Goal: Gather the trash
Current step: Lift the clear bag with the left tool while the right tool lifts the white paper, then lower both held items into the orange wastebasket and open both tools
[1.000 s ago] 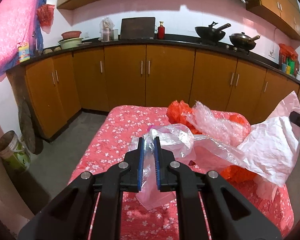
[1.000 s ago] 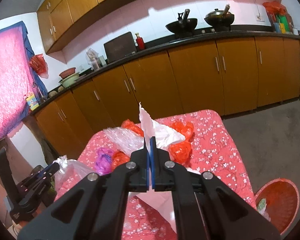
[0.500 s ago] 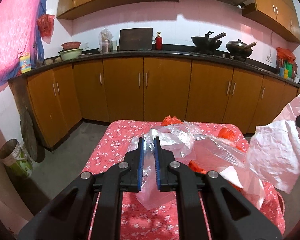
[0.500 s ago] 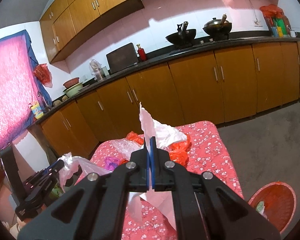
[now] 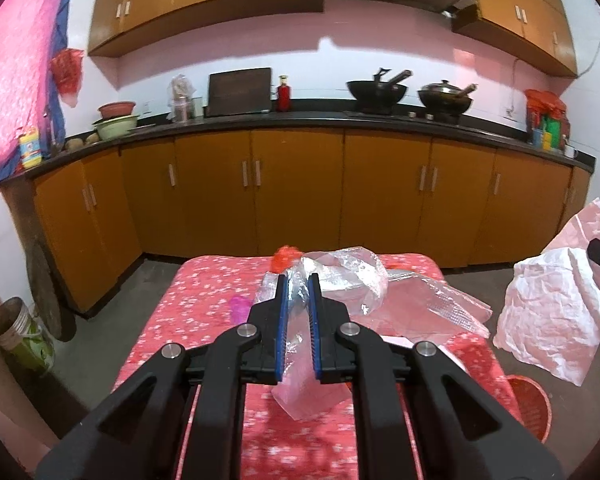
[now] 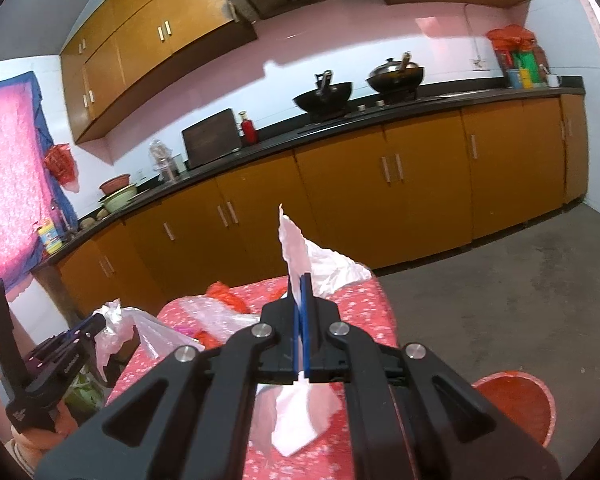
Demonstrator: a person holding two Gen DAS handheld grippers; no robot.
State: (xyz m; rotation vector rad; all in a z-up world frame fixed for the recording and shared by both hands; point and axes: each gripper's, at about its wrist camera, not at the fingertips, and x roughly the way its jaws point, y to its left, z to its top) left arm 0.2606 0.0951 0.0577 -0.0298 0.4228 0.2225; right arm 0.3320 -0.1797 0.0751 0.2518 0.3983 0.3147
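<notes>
My left gripper (image 5: 298, 284) is shut on a clear plastic bag (image 5: 352, 276) and holds it above the red flowered table (image 5: 216, 284). My right gripper (image 6: 302, 284) is shut on a white crumpled paper wrapper (image 6: 300, 248), which also shows at the right of the left wrist view (image 5: 552, 312). The left gripper (image 6: 96, 326) with its bag (image 6: 116, 328) shows at the left of the right wrist view. Red plastic scraps (image 5: 286, 256) and a purple piece (image 5: 240, 306) lie on the table.
A red basket (image 6: 516, 404) stands on the floor right of the table, also in the left wrist view (image 5: 530, 404). Brown cabinets (image 5: 300, 192) with a black counter run along the far wall. A tin (image 5: 16, 336) stands on the floor at left.
Both grippers have risen and pulled back from the table with the bag and the paper still held. The trash pile on the table looks lower and farther away.
</notes>
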